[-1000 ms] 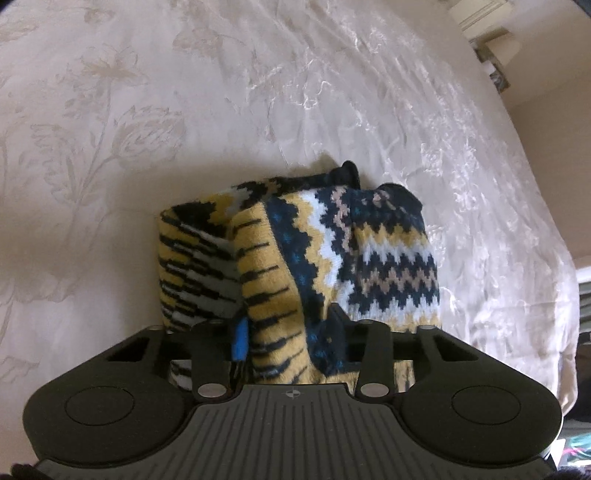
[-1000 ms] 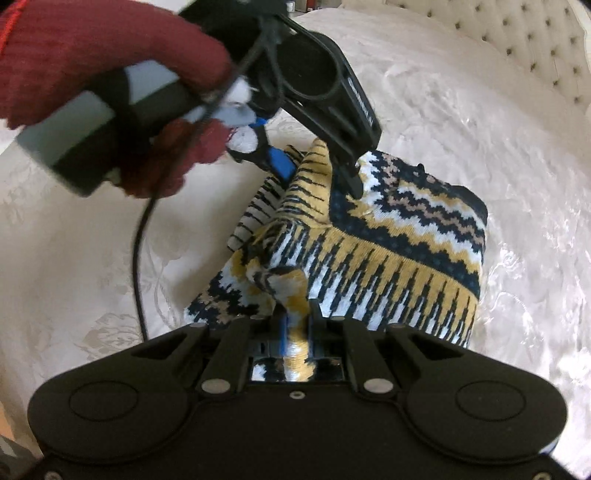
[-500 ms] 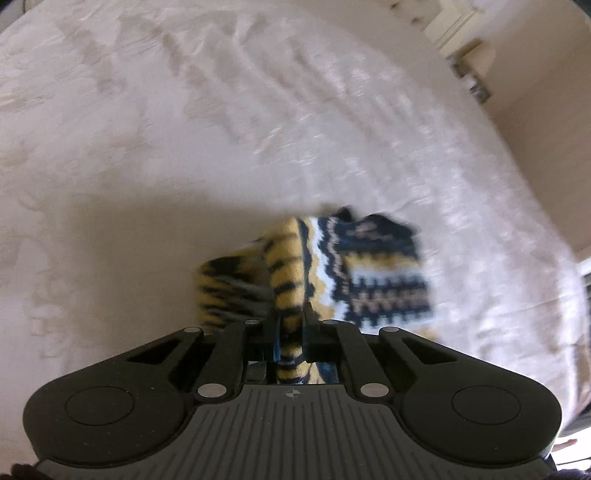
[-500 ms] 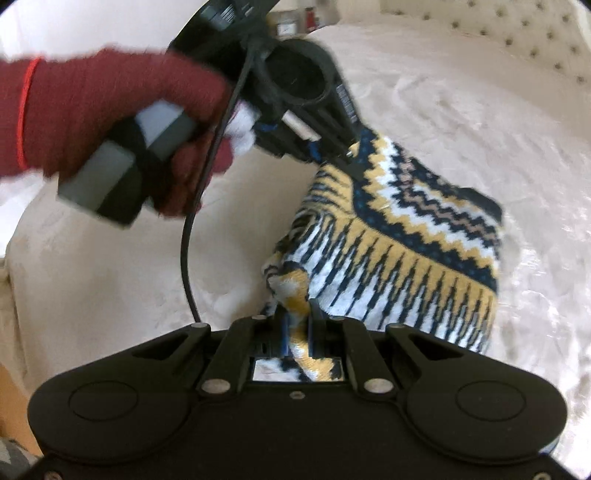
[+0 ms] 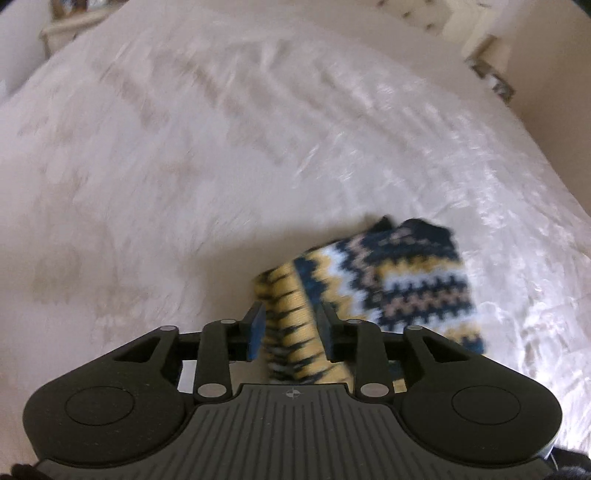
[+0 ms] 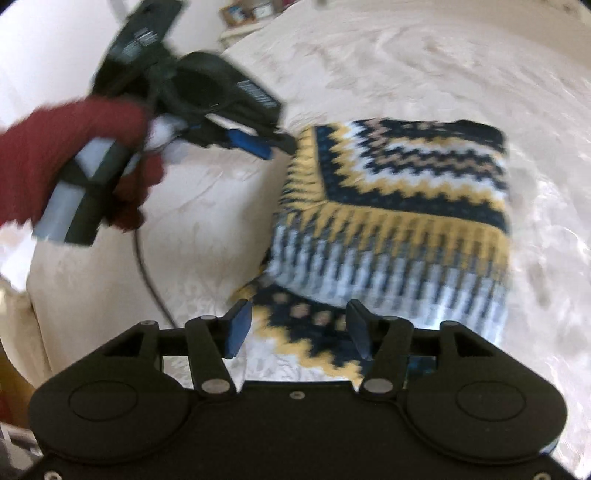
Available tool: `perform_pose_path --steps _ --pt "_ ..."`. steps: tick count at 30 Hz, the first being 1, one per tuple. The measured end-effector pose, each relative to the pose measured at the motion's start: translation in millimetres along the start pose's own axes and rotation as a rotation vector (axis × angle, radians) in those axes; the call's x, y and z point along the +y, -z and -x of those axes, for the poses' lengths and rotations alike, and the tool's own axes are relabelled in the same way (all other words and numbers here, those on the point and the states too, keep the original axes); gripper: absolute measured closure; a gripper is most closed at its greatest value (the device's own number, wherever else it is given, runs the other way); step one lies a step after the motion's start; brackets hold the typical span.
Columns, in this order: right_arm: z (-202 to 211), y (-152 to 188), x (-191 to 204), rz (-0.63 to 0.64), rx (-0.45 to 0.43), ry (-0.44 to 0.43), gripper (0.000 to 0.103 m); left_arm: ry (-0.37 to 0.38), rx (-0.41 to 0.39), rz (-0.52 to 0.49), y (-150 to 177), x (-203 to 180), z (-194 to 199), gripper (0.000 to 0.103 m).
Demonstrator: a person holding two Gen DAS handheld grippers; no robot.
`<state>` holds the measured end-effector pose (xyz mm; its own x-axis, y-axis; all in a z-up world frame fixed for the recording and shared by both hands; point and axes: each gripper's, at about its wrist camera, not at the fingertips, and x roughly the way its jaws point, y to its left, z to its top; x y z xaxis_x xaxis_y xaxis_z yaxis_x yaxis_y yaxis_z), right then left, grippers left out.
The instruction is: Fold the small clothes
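A small knitted garment [image 6: 399, 206] in navy, yellow and white zigzags lies folded into a rough rectangle on the cream bedspread [image 6: 461, 66]. It also shows in the left wrist view [image 5: 391, 273]. My left gripper [image 5: 291, 332] has its jaws apart with a yellow striped fold of the garment lying between them. In the right wrist view the left gripper [image 6: 280, 146], held by a red-gloved hand [image 6: 55, 162], sits at the garment's upper left corner. My right gripper [image 6: 295, 328] is open and empty above the garment's near edge.
The bedspread [image 5: 184, 166] fills most of both views. A cable [image 6: 147, 273] hangs from the left gripper's handle. Small furniture with objects [image 6: 243, 14] stands beyond the bed's far edge. The bed's left edge [image 6: 33, 295] drops off near my right gripper.
Both grippers have opened and let go of the garment. The garment has dropped from being held up to lying flat and folded on the bed. Both views are blurred by motion.
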<state>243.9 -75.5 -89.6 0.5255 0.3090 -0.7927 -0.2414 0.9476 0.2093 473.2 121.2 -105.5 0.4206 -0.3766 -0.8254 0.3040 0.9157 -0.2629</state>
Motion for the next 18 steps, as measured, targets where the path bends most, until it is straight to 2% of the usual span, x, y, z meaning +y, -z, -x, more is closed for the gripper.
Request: perform_pose_path --steps 1,4,9,13,18 --pt "5 0 -6 -0.024 -0.013 0.004 0.032 0.011 -0.009 -0.013 0 -4 3 0.067" --pt "12 -6 -23 -0.080 -0.043 0.042 0.031 0.052 -0.010 -0.055 2 -27 3 0.059" --pt "16 -14 -55 -0.185 -0.051 0.139 0.027 0.060 0.074 -0.076 15 -52 -21 0.058" --pt "16 -19 -78 -0.250 -0.045 0.183 0.027 0.048 0.154 -0.054 37 -43 -40 0.058" --pt "9 -35 -107 -0.319 -0.043 0.201 0.027 0.046 0.132 -0.093 48 -37 -44 0.058"
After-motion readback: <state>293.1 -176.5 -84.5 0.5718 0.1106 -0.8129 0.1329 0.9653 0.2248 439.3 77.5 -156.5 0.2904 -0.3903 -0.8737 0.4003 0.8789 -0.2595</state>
